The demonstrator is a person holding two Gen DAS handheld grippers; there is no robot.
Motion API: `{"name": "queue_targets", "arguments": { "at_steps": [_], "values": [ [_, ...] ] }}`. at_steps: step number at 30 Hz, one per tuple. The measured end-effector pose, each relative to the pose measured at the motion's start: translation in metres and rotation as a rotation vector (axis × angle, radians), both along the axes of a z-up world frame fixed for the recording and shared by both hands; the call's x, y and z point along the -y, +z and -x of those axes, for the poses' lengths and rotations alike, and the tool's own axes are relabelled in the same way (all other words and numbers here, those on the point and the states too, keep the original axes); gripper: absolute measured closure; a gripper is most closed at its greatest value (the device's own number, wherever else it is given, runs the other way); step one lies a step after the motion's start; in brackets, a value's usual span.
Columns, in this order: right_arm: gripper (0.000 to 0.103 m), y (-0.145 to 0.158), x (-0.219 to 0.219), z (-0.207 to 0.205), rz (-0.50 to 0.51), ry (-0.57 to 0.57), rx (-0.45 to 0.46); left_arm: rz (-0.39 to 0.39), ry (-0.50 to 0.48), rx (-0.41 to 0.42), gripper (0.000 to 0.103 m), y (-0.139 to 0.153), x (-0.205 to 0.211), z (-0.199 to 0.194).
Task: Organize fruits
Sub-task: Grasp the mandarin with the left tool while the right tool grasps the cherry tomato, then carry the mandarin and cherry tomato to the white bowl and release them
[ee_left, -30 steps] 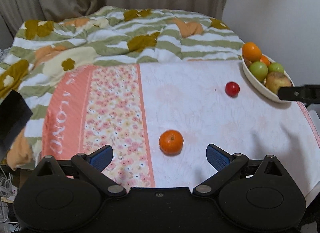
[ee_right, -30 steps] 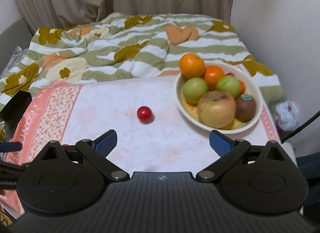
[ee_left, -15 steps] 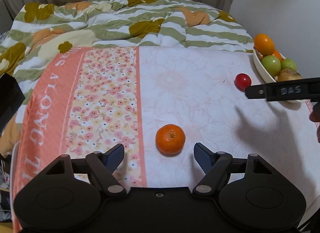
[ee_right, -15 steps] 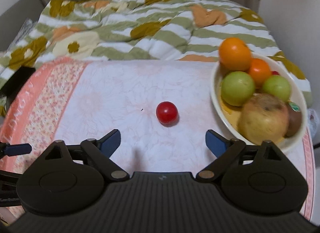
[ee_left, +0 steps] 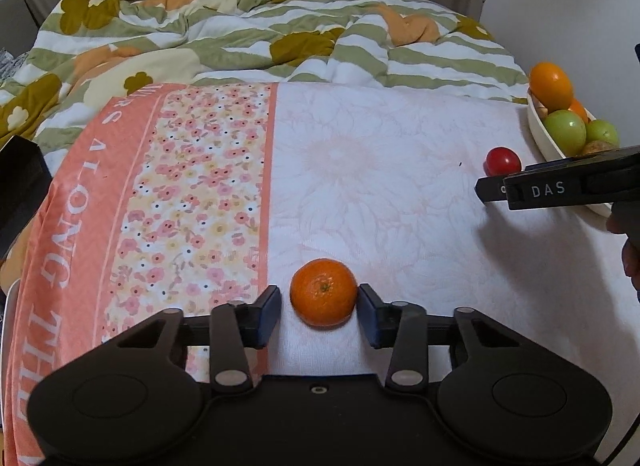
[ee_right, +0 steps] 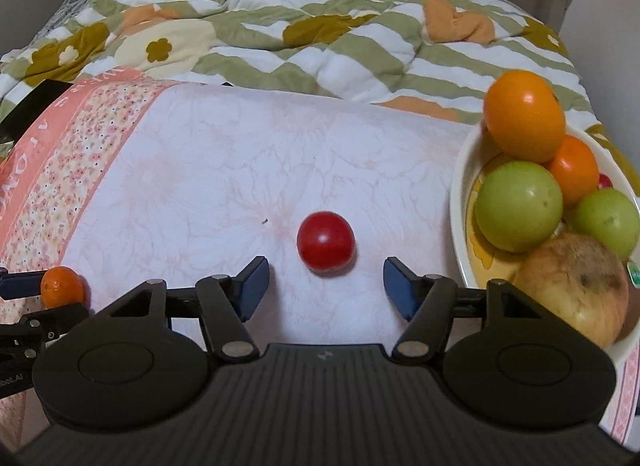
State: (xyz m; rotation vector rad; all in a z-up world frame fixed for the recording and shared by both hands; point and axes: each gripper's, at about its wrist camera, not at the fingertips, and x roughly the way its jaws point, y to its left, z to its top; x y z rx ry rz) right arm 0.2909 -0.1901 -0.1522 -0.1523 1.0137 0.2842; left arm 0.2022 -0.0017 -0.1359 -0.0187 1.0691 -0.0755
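A small orange mandarin (ee_left: 323, 292) lies on the white and pink cloth. My left gripper (ee_left: 320, 312) is open, its blue pads either side of the mandarin with narrow gaps. A small red tomato (ee_right: 325, 244) lies on the cloth just ahead of my open right gripper (ee_right: 326, 286), between its fingertips' line and the bowl. The cream bowl (ee_right: 460, 201) at the right holds oranges, green fruits and a brownish apple. The mandarin also shows in the right wrist view (ee_right: 62, 286), and the tomato in the left wrist view (ee_left: 503, 160).
A rumpled green, white and orange floral quilt (ee_left: 256, 33) lies behind the cloth. A black object (ee_left: 20, 181) sits at the left edge. The wall and curtains stand behind. My right gripper's side shows in the left wrist view (ee_left: 560, 185).
Both grippers moved forward and down. The left one now straddles the mandarin with narrower jaws. The right one has come close to the tomato.
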Motion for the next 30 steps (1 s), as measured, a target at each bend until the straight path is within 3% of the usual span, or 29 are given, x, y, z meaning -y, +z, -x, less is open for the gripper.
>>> {"name": "queue_targets", "arguments": {
  "at_steps": [6, 9, 17, 30],
  "values": [
    [0.051, 0.002, -0.006, -0.005, 0.005, 0.021, 0.015, -0.01, -0.003, 0.004, 0.064, 0.0, 0.002, 0.0],
    [0.057, 0.002, -0.007, -0.005, 0.012, 0.019, 0.02, -0.012, -0.004, 0.003, 0.064, 0.001, 0.002, 0.001],
    [0.058, 0.012, -0.008, 0.003, -0.003, -0.004, 0.038, -0.011, -0.012, 0.026, 0.064, 0.011, -0.004, 0.007],
    [0.058, 0.068, 0.002, 0.054, -0.031, -0.1, 0.14, 0.011, -0.099, 0.148, 0.064, 0.053, -0.007, 0.03]
  ]
}}
